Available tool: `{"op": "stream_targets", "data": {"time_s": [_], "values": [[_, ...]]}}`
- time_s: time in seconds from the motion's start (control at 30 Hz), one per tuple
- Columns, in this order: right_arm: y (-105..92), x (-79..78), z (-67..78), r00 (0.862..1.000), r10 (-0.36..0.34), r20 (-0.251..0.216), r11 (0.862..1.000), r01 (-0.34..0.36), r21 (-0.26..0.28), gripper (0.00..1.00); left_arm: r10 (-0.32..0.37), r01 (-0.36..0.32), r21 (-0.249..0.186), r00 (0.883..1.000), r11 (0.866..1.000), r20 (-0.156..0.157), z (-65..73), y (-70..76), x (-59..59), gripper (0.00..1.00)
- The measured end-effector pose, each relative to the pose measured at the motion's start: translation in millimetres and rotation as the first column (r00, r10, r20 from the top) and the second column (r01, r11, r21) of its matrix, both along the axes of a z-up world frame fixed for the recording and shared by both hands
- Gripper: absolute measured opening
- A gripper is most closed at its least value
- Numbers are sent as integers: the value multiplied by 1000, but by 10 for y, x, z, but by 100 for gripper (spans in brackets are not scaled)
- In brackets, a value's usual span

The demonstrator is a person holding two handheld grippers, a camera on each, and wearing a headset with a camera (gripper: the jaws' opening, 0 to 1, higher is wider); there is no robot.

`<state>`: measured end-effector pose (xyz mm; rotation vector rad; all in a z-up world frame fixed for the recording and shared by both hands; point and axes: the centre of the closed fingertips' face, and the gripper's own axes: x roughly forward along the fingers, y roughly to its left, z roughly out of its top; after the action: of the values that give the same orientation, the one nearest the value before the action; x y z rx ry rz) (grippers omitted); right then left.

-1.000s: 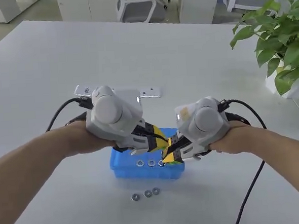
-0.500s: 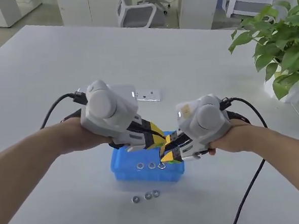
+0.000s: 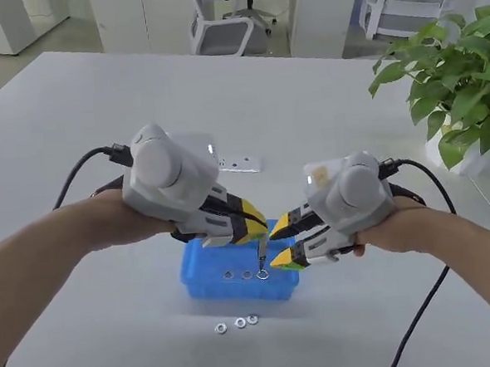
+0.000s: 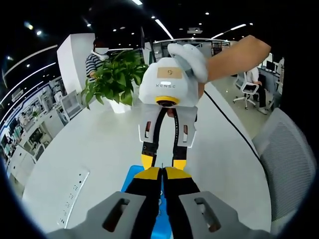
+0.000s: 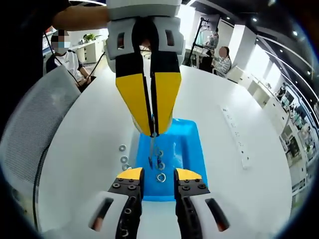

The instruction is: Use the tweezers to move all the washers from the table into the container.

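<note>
While the left gripper (image 3: 260, 225) is clamping tweezers (image 3: 262, 251), the right gripper (image 3: 276, 246) is retreating toward 3 o'clock. It is gaping open.

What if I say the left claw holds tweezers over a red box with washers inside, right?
No, the box is blue, not red; the right gripper view shows it. The left claw does hold tweezers over it, with washers inside.
</note>
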<state>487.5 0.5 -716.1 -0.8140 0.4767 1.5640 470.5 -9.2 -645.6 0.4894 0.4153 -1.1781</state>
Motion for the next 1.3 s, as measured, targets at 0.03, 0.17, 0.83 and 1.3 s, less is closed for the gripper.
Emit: {"op": "stream_targets", "data": {"time_s": [0.03, 0.17, 0.83, 1.3], "values": [[-15, -13, 21, 1000, -15, -6, 1000, 15, 5, 27, 0, 0, 0, 1000, 1000, 2, 15, 0, -17, 5], [-65, -48, 79, 999, -45, -10, 999, 45, 22, 31, -1, 1, 0, 1000, 1000, 0, 53, 4, -70, 5], [-289, -289, 170, 980, -197, -39, 976, 200, 89, 52, -7, 7, 14, 1000, 1000, -6, 50, 127, -354, 5], [-334, -426, 88, 958, -279, -69, 952, 286, 109, 64, 1, -1, 13, 1000, 1000, -18, -76, 275, -492, 5]]}}
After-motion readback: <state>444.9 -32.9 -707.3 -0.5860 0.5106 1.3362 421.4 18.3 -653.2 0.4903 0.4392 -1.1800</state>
